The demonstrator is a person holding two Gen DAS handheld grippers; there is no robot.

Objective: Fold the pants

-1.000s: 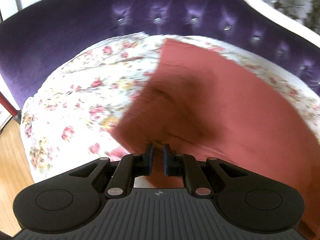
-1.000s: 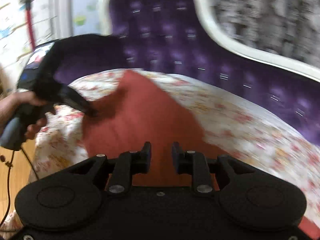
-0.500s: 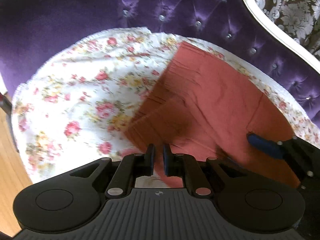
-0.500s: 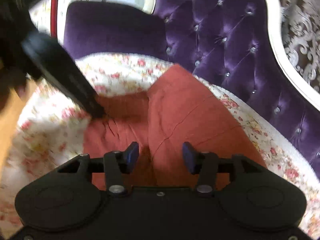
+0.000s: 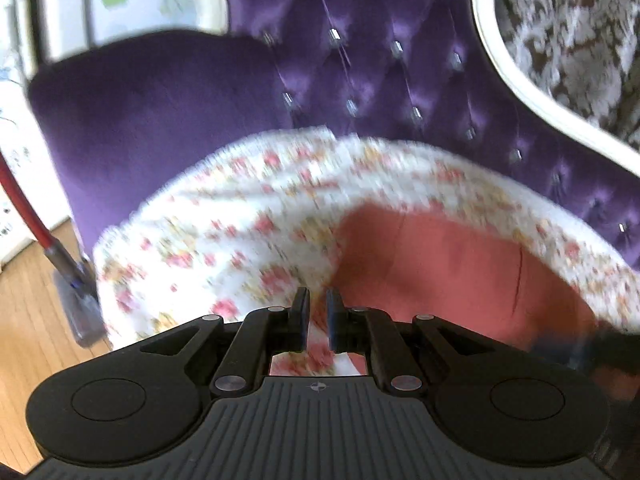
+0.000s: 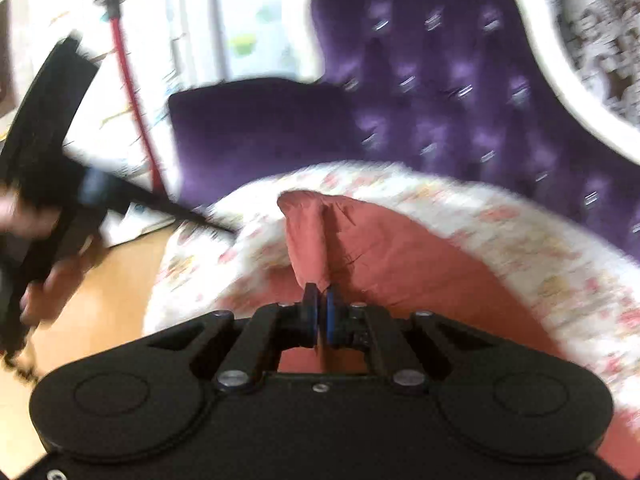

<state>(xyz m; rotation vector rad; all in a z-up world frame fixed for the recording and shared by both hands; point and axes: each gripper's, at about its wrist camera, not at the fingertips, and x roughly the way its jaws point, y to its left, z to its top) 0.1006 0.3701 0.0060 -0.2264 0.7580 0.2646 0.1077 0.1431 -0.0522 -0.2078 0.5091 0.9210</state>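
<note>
The rust-red pants [image 5: 440,272] lie on a white floral cover [image 5: 240,240] over the seat of a purple sofa. My left gripper [image 5: 318,304] hovers shut above the cover at the pants' left edge, with nothing held. In the right wrist view my right gripper [image 6: 320,312] is closing its jaws on a raised ridge of the pants [image 6: 400,264], and the cloth stands up in a pinched fold between the pads. The left gripper's tips [image 6: 218,226] show blurred at the left, clear of the pants, with a hand [image 6: 36,216] on its handle.
The tufted purple sofa back [image 5: 400,80] and armrest [image 5: 160,112] ring the seat at the far side and left. Wooden floor [image 5: 32,320] lies off the cover's left edge. A red pole with a grey head [image 5: 76,300] stands by the armrest.
The right jaws opened wide, then closed on a fold of the pants. The left gripper let the pants go, rose and swung left over the floral cover.
</note>
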